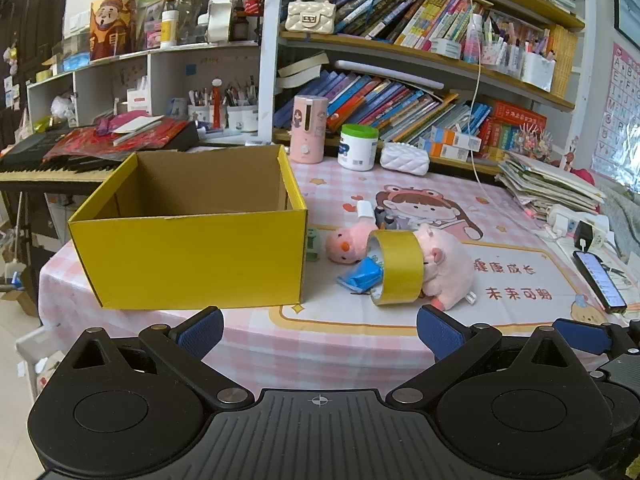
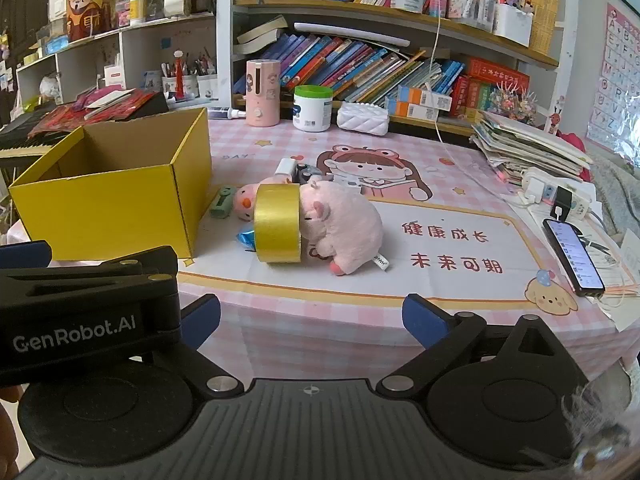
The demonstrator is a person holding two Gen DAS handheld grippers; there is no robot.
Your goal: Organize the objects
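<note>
The room is a crowded study with full bookshelves behind a bench [image 1: 500, 312] that is covered by a pink checked cloth with a cartoon girl printed on it. On this bench stands an open yellow box [image 1: 192, 256], and I take this box as the landmark. As far as its inside can be seen, nothing is in it yet, so I judge the organizing is only at its beginning and all the loose things remain to be put away. They lie in one small heap just beside the right wall of the box: a roll of gold tape [image 1: 398, 266] standing on its edge, a pink pig plush [image 1: 444, 268] leaning against the tape on the side away from the box, a smaller pink duck plush [image 1: 346, 244] between the tape and the box, a blue packet [image 1: 362, 276] partly under the roll, a small green item [image 2: 223, 202] touching or almost touching the box wall, and some little white and dark pieces behind the heap that are too small to name. The left hand-held gripper [image 1: 320, 332] is spread wide and holds nothing; it hangs at the near edge of the bench, in front of the box's right corner, apart from the heap. The right hand-held gripper [image 2: 312, 316] is also spread wide and empty, close beside the left one, and the tape roll lies ahead of it, a little toward the box.
</note>
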